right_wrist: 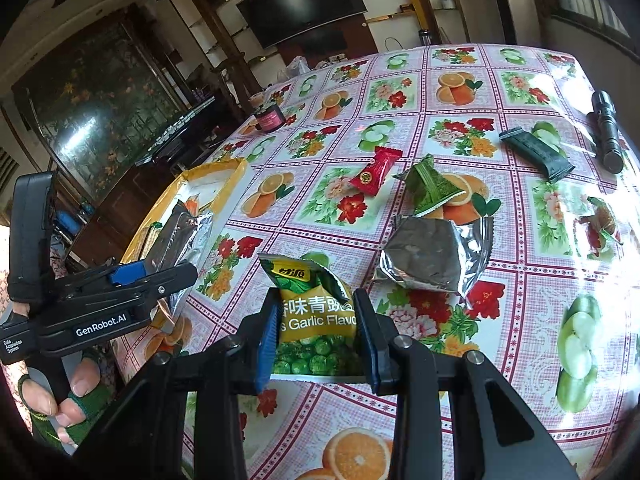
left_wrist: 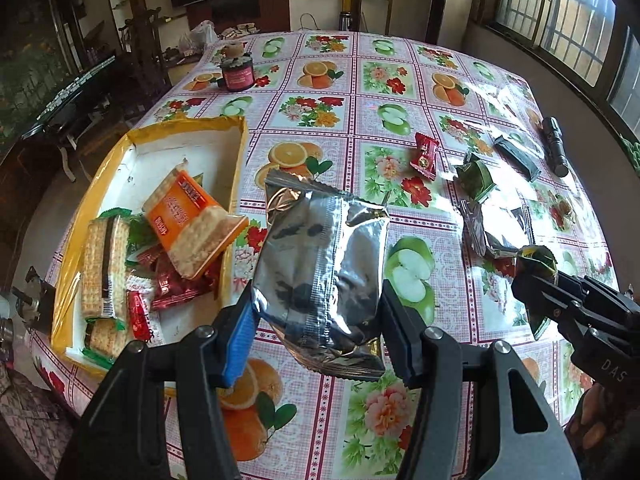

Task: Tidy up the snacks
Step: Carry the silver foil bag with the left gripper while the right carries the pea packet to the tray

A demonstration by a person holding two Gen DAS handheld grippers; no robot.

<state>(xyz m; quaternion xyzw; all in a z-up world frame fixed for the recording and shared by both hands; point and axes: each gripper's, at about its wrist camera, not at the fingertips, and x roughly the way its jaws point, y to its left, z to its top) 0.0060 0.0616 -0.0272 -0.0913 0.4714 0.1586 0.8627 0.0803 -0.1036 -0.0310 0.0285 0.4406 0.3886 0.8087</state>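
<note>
My left gripper (left_wrist: 320,320) is shut on a silver foil snack pack (left_wrist: 324,264) and holds it above the table, just right of the yellow-rimmed box (left_wrist: 240,168). The box holds cracker packs, an orange wafer pack (left_wrist: 192,220) and red candies. My right gripper (right_wrist: 318,340) is shut on a green-and-yellow garlic pea packet (right_wrist: 316,320) above the table; it also shows in the left wrist view (left_wrist: 536,276). On the table lie another silver pack (right_wrist: 432,260), a green packet (right_wrist: 432,188), a red candy (right_wrist: 374,172) and a dark bar (right_wrist: 536,152).
A floral and fruit tablecloth (left_wrist: 400,420) covers the table. A dark jar (left_wrist: 238,72) stands at the far left side. A black flashlight (right_wrist: 608,132) lies near the right edge. Furniture and a TV stand beyond the table.
</note>
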